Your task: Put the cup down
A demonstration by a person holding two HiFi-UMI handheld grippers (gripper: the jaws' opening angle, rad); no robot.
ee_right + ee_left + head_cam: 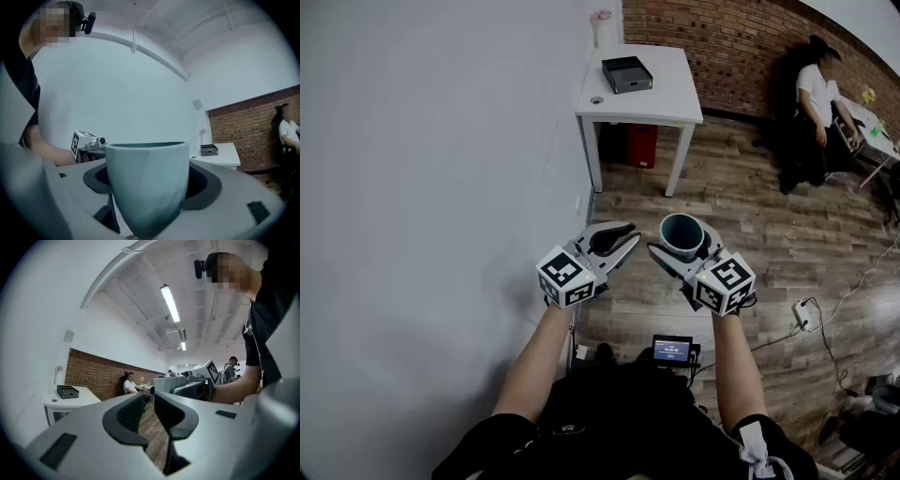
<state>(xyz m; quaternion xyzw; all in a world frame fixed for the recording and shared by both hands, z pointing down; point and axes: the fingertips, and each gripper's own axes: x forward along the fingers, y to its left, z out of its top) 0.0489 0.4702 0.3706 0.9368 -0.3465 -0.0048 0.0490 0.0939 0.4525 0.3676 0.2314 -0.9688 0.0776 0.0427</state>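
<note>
Right hand-held gripper (686,251) grasps the cup (147,183) upright. Keep level, lower onto tabletop (661,103), then release. Left hand-held gripper (617,242) clenched, empty.

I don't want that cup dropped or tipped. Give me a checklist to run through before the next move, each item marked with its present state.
1. Cup gripped between the jaws of the right gripper: ok.
2. Cup upright, rim level: ok.
3. Left gripper clear of the cup, its jaws close together with nothing between them: ok.
4. Bare spot on the white table, in front of the black box: ok.
5. Cup above the table: not ok. It hangs over the wooden floor, and the table stands further ahead.
</note>
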